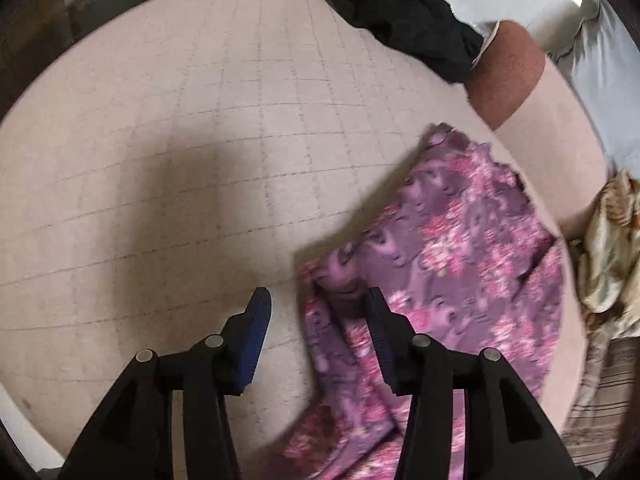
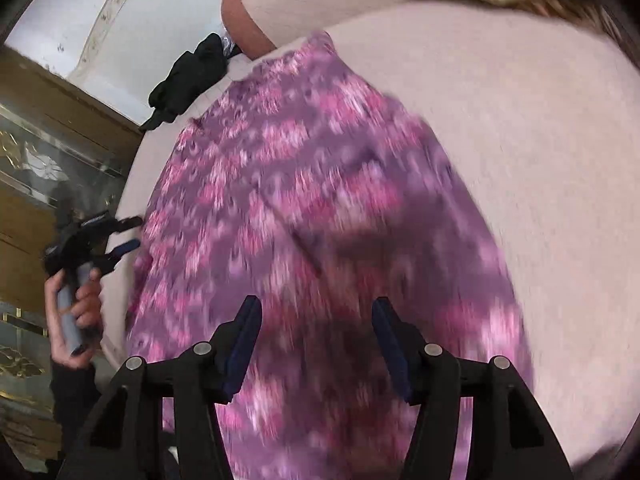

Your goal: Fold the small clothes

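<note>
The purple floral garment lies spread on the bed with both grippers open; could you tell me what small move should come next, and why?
Probably lower the left gripper onto the purple floral garment edge lying between its open fingers and close, since neither it nor the right gripper holds cloth yet.

Right gripper fingers apart above blurred purple floral garment, left gripper at its edge

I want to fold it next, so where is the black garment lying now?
The black garment lies at the far edge of the pink bed cover, beside the brown bolster, beyond the purple floral cloth.
</note>
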A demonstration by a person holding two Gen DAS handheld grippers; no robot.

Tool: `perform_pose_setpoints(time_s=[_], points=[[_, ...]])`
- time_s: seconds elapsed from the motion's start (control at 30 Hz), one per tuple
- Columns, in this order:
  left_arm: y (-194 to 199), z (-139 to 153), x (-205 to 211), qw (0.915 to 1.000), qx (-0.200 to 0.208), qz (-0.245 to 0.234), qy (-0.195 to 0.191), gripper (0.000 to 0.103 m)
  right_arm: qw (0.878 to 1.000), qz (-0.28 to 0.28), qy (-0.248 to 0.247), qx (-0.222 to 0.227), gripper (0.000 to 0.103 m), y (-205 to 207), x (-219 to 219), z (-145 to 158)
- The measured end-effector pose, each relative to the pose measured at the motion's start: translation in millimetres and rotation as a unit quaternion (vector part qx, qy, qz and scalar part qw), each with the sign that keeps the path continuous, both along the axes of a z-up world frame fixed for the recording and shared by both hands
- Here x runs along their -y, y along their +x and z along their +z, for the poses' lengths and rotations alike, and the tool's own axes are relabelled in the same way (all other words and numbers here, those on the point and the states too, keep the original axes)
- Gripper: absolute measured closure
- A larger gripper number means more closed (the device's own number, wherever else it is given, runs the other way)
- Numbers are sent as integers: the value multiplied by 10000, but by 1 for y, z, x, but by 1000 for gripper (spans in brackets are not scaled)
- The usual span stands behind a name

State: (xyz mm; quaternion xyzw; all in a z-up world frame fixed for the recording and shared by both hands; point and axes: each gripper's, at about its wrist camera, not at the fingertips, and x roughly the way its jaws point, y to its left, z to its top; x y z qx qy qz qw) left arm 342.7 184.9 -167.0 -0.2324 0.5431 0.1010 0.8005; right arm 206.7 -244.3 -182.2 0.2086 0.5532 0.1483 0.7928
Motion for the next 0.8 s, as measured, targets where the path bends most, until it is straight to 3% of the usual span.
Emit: perform_pose_setpoints(time_s=[0.07,0.13,0.17,0.2,0.33,0.37,0.47,0.53,0.57,0.6,0.67,0.8], points=[[-14,12,5,9998,57,-202,73,56,9998,111,-182,-33,41,-11,-9,-3],[-37,34,15,9980,297,-498,235,56,9979,298,-582,-24,55,-15,-18,-10],[-49,42,20,9971,381,-589,299,56,9966,405,-717,-5,83,-16,-22,-13],[-66,50,25,9964,437,-641,339,56,9951,450,-879,82,93,-19,-24,-12],[-131,55,38,9941,490,-843,470,48,9927,275,-1023,571,93,-37,-17,13],[-141,51,42,9938,424,-858,569,48,9923,238,-1079,553,92,-38,-16,10],[-161,34,46,9939,182,-874,640,48,9950,230,-900,358,74,-37,-11,-15],[-162,35,47,9948,139,-883,487,48,9976,77,-397,554,70,-41,0,1],[-163,40,48,9947,191,-889,481,48,9967,36,-162,794,59,-43,4,15],[-161,48,47,9944,291,-882,500,48,9943,-73,23,1059,37,-47,10,31],[-154,66,45,9944,453,-840,452,46,9918,-168,155,1256,16,-47,17,51],[-116,94,39,9942,603,-879,158,40,9903,108,170,1377,16,-20,31,87]])
